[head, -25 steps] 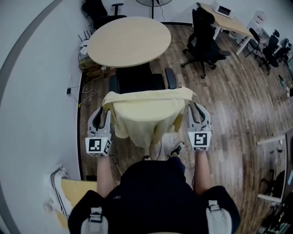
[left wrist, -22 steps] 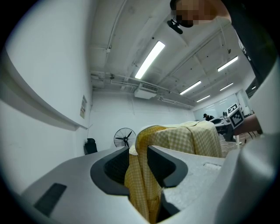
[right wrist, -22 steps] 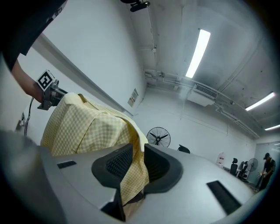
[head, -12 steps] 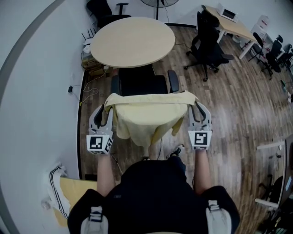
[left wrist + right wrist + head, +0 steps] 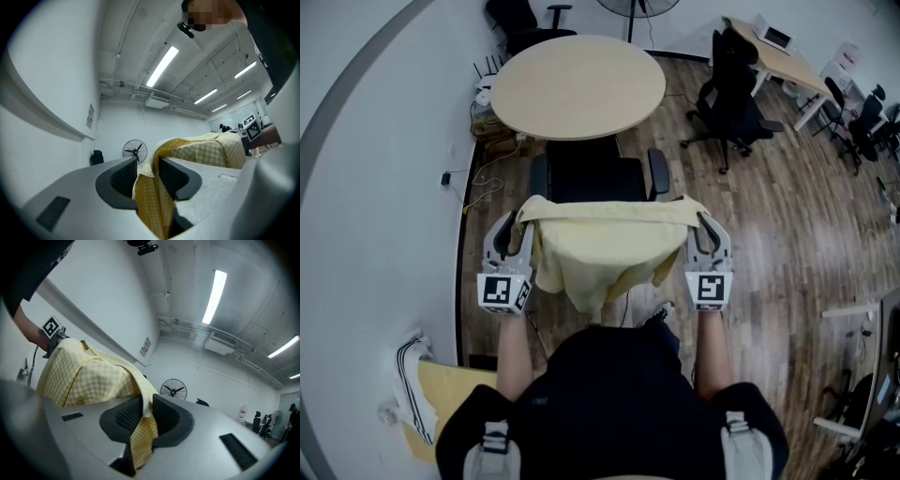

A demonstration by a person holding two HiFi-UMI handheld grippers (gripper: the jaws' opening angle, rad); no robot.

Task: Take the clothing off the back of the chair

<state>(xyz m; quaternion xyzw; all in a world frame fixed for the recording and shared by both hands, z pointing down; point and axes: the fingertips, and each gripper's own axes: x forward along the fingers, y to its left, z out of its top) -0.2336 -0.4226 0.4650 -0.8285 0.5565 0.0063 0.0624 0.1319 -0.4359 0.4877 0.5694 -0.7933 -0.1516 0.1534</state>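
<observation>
- Wood-plank floor [image 5: 787, 225], with a pale wall curving down the 9 o'clock side. A round table [image 5: 577, 84] stands at 12 o'clock. A black chair [image 5: 591, 178] sits just below it, seat and armrests showing.
- The garment [image 5: 600, 253] is thin cloth in a pale yellow check and hangs at the centre of the head view. Its top edge is drawn into a near-straight line from 9 to 3 o'clock, and loose folds drop toward 6 o'clock, toward the person. It hides the chair's back, so there is no telling whether the cloth rests on the back or hangs clear of it.
- The left gripper [image 5: 514, 230] is at the garment's 9 o'clock corner. Its jaws have just been opening a little, yet a bunched fold fills the gap and both pads press on it.
- The right gripper [image 5: 705, 230] is at the 3 o'clock corner. Its jaws are closed on a thinner fold of the edge, with a tail of cloth hanging below the pads.
- Handling, as a judgement: the garment looks light and limp with no stiffness, so it should sag wherever it is unsupported. It looks neither fragile nor slippery against the ribbed pads.
- Best hold is probably the two top corners, as now, with the fold bunched deep between the pads. A thin single edge could creep out if the corners are pulled hard apart, and the hanging folds could catch on the chair's back or armrests.
</observation>
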